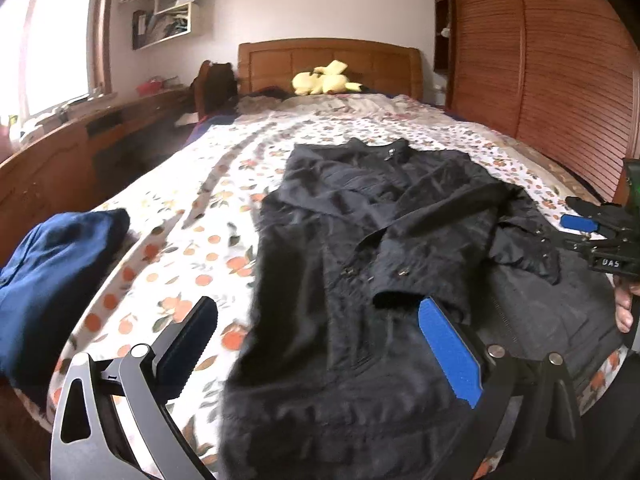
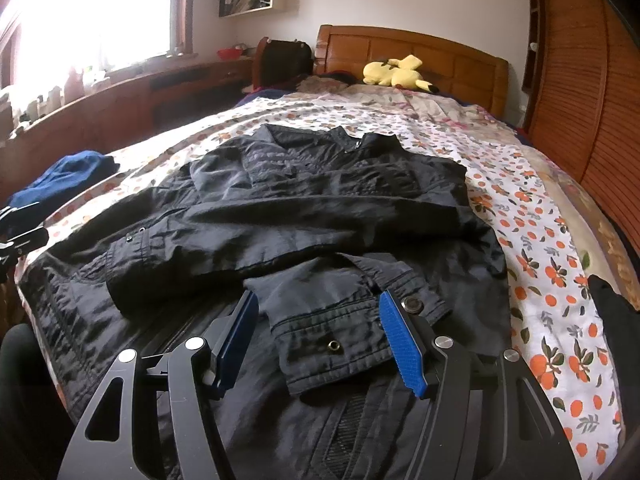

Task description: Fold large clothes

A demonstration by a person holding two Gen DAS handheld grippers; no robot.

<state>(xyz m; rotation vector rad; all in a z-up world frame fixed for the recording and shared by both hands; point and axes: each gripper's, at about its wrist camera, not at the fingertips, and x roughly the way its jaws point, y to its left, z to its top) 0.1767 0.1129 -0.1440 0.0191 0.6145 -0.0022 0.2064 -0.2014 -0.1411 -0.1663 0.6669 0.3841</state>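
The black jacket (image 1: 384,248) is lying spread on the bed (image 1: 192,216), at twelve o'clock from the wide-open, empty left gripper (image 1: 320,344). The right gripper (image 2: 320,340) is straddling its cuff (image 2: 336,332), jaws parted, not pinching. A blue garment (image 1: 52,280) is sitting at nine o'clock.

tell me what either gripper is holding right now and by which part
Nothing is held. The left gripper stands wide open over the black jacket. The right gripper is open too, straddling the sleeve cuff without clamping it.

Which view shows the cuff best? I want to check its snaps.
The right wrist view: the cuff lies close and sharp between the right gripper's open jaws, snaps visible. The left wrist view shows it small and far right.
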